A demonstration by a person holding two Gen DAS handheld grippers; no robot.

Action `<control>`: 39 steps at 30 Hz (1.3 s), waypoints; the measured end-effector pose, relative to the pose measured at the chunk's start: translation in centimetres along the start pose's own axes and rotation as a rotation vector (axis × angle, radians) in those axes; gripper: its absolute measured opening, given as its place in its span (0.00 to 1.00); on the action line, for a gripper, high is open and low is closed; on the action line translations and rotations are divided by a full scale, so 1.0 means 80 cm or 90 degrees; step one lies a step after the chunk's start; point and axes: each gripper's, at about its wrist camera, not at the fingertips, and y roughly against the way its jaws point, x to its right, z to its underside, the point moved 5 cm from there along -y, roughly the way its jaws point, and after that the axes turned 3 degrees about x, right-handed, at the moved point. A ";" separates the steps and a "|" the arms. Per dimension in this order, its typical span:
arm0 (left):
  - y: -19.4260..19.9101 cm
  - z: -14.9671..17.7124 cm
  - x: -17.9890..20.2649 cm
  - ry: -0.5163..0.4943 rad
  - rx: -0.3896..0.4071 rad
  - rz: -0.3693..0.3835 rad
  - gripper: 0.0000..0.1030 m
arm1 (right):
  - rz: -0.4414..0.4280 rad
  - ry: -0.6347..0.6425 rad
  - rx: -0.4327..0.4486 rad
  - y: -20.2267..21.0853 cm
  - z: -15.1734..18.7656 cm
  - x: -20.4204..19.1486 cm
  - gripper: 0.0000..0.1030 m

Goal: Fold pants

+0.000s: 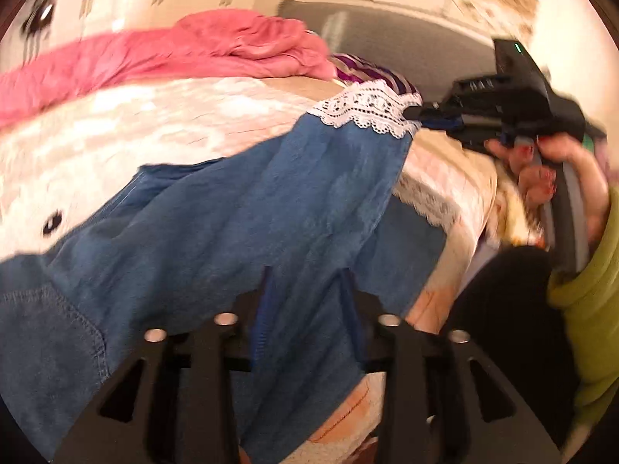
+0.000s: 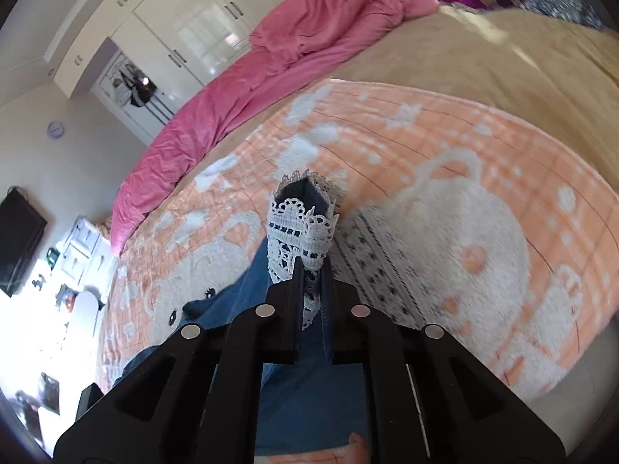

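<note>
So the right gripper (image 2: 311,270) is clamped tight on the lace hem (image 2: 300,228) of the denim pants (image 1: 232,208), holding that leg up off the peach blanket (image 2: 445,201). The left gripper (image 1: 307,290) is loosened, jaws apart, denim lying between them and running off toward 1 o'clock.

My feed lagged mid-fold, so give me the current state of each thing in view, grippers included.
Pants: blue denim, partly lifted off the bed, leg stretched toward the right gripper.
Lace hem: pinched, raised above the blanket.
Right gripper: shut on the lace hem.
Left gripper: open, denim between its fingers, not pressed.
Blanket: spread flat.
Pink duvet: bunched along the far side.
</note>
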 end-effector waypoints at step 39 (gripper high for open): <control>0.013 0.033 0.030 -0.109 -0.055 -0.004 0.03 | 0.001 -0.032 -0.046 0.034 0.087 0.101 0.07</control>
